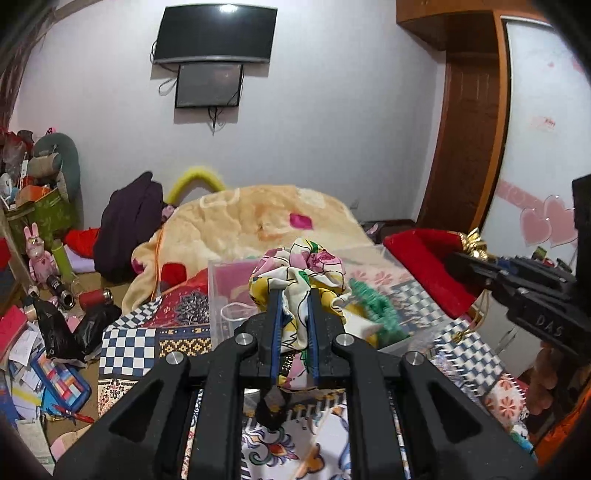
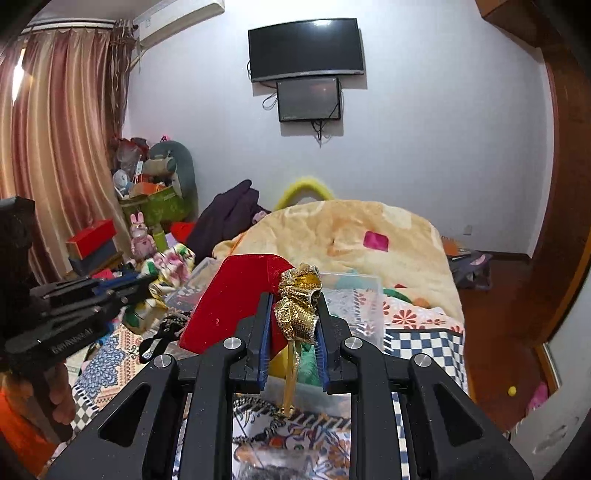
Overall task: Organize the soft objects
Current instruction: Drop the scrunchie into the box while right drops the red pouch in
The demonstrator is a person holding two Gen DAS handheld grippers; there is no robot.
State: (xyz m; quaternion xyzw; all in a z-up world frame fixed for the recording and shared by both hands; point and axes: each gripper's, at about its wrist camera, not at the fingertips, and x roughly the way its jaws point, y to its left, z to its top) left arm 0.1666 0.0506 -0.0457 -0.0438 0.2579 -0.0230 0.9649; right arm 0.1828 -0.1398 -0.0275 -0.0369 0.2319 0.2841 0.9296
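Floral cloth point(image 1: 295, 280) flashes white, pink, yellow and green between blue pads point(image 1: 275, 328), and here's a red pouch point(image 2: 229, 302) topped with a glittering gold bow point(image 2: 301, 306). Behind, a peach blanket point(image 1: 251, 221) with pink patches, a blue-and-white checked quilt point(image 1: 129, 350), black TV point(image 1: 216, 33).

Two black screens point(image 1: 216, 33) stacked on the wall up top, pink curtains point(image 2: 55, 147) on the left, a pink bunny figure point(image 2: 141, 236) mid-left by a green box point(image 2: 162, 206), wooden wardrobe point(image 1: 469, 122) upper right.
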